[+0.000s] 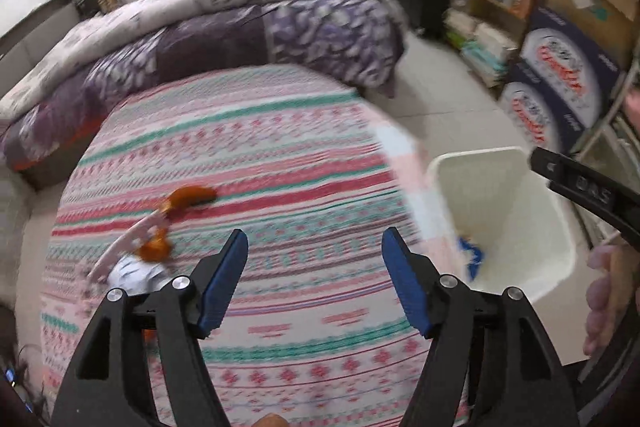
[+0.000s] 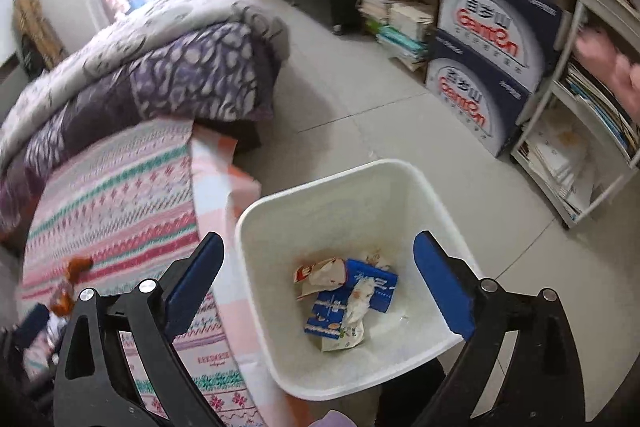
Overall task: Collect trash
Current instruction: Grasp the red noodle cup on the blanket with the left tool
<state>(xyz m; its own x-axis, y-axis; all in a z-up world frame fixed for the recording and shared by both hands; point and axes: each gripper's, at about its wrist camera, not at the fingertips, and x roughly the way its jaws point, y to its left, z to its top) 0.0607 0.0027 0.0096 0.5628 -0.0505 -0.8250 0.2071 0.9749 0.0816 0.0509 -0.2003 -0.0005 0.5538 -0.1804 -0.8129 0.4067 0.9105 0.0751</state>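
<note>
My left gripper point(image 1: 315, 281) is spread wide, empty, over the striped bedsheet point(image 1: 280, 163); orange wrappers point(image 1: 188, 201) lie there. My right gripper point(image 2: 316, 283), also wide, hangs above the bin point(image 2: 320, 195) of packets point(image 2: 348, 299). Boxes point(image 2: 492, 35) read "Ganten".

I see a bed covered by a pink, red and green striped patterned sheet point(image 1: 280, 155). On it lie crumpled orange wrappers point(image 1: 188, 199) and a pale printed wrapper point(image 1: 136, 273) touching them, near its left side. A folded purple and grey quilt point(image 1: 224, 39) sits at its far end. Beside the bed, a white plastic bin point(image 2: 320, 203) stands on the pale tiled floor point(image 2: 360, 107).
</note>
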